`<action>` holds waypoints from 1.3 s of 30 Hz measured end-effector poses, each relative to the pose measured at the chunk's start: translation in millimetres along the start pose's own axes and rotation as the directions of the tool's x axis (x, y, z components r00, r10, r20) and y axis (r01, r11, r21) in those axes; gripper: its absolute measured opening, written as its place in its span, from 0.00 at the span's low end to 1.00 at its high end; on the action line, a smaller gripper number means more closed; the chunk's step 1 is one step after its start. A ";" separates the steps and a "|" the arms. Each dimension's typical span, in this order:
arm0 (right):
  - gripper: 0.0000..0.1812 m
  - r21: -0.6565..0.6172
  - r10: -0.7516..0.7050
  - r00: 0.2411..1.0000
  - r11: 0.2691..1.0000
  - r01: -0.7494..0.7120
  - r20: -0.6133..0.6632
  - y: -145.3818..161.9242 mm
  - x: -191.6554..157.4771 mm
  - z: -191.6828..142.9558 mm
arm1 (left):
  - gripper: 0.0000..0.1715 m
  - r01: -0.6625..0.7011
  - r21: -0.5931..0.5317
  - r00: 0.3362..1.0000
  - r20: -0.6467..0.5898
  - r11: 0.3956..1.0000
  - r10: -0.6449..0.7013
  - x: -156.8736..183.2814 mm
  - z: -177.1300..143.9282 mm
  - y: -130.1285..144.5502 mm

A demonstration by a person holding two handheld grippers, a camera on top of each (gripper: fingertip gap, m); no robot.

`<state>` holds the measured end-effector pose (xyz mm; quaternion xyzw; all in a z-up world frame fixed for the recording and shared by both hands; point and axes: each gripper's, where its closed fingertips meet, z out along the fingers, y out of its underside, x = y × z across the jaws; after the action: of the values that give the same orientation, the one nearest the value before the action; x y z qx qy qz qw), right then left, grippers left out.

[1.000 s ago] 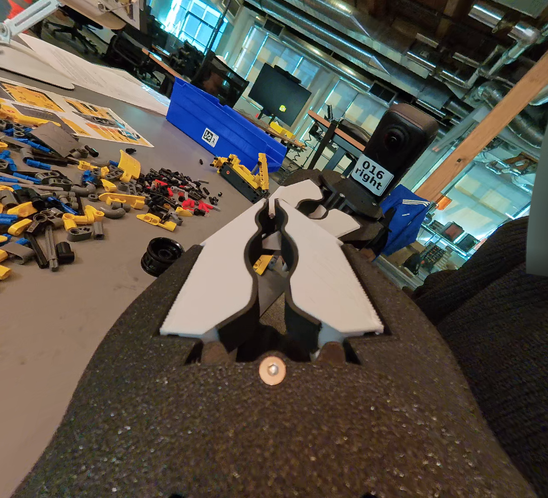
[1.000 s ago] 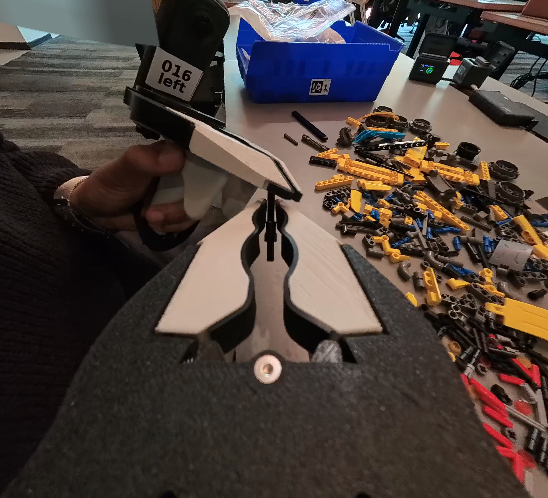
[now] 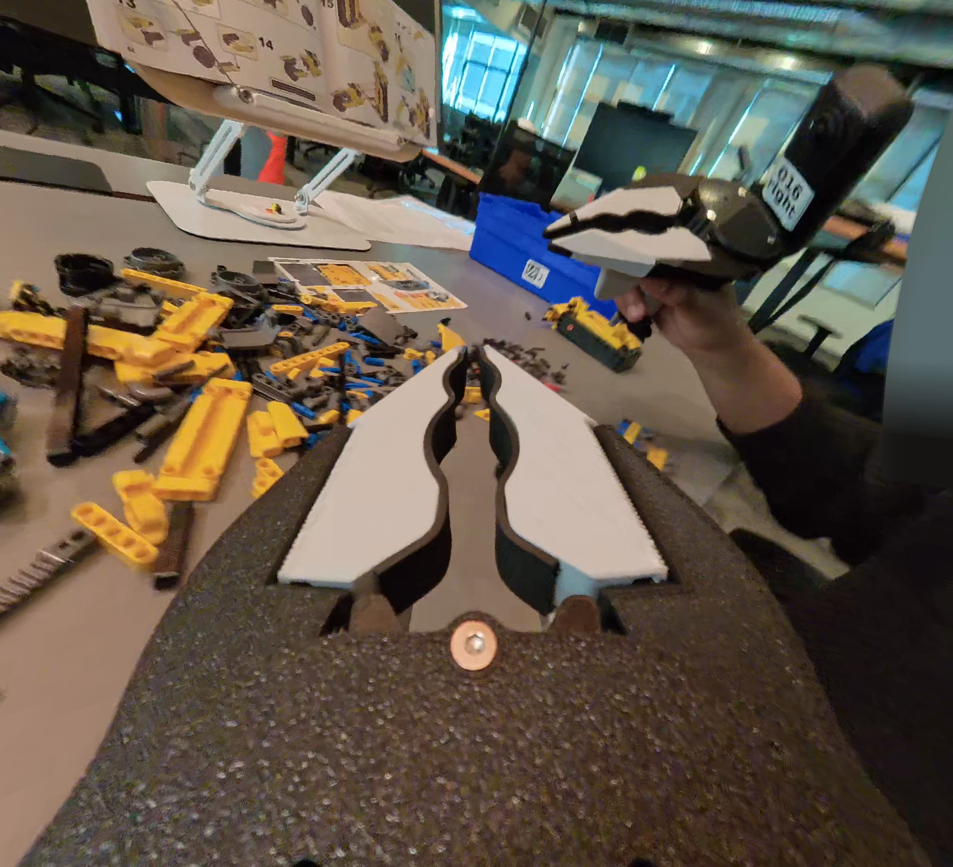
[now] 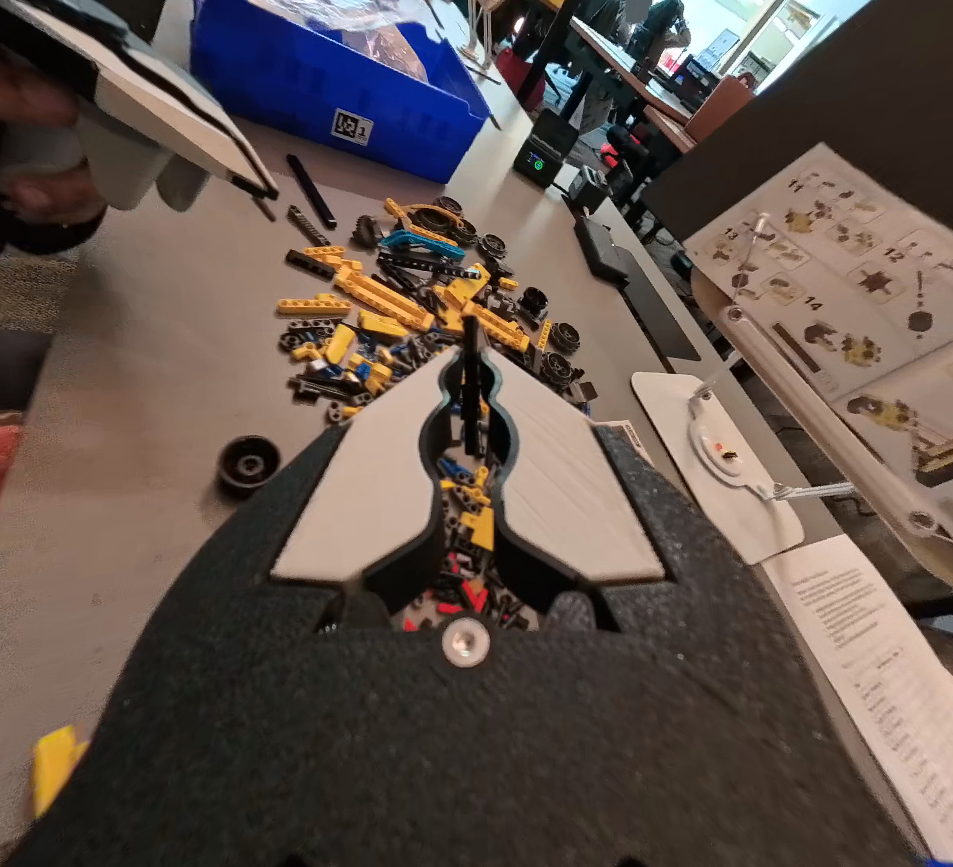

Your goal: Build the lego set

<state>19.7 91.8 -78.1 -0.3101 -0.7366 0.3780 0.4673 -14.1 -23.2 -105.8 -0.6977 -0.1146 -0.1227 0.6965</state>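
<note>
Right wrist view: right gripper (image 4: 470,352) fingers clamp a black axle (image 4: 470,388) above loose building-toy parts (image 4: 412,305); left gripper (image 3: 472,352) fingers together, empty.

Your grey table (image 4: 154,352) carries a heap of yellow, black and blue building pieces (image 4: 412,305) at mid-frame, with a lone black wheel (image 4: 249,465) lower left of it. A blue bin (image 4: 330,68) sits upper left, and the white book stand base (image 4: 717,460) with a printed sheet (image 4: 866,677) lies at right
</note>
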 end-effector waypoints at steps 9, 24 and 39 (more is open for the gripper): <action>0.03 -0.067 0.200 0.979 0.978 -0.196 0.051 69.4 7.8 24.0 | 0.02 -0.036 -0.019 0.996 0.077 0.999 0.038 -49.2 14.3 -1.2; 0.03 -0.002 0.357 0.927 0.933 -0.359 0.113 74.3 12.3 26.7 | 0.02 0.131 0.218 0.990 0.032 0.967 -0.141 -72.7 -9.4 -29.5; 0.03 -0.033 0.353 0.926 0.935 -0.352 0.135 80.6 5.0 32.1 | 0.08 -0.017 -0.526 0.948 0.263 0.850 0.182 -149.1 41.6 26.8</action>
<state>-3.4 129.3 -153.0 -0.4123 -0.7010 0.4736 0.3381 -145.4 19.9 -180.4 -0.8743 -0.1460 -0.0040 0.4628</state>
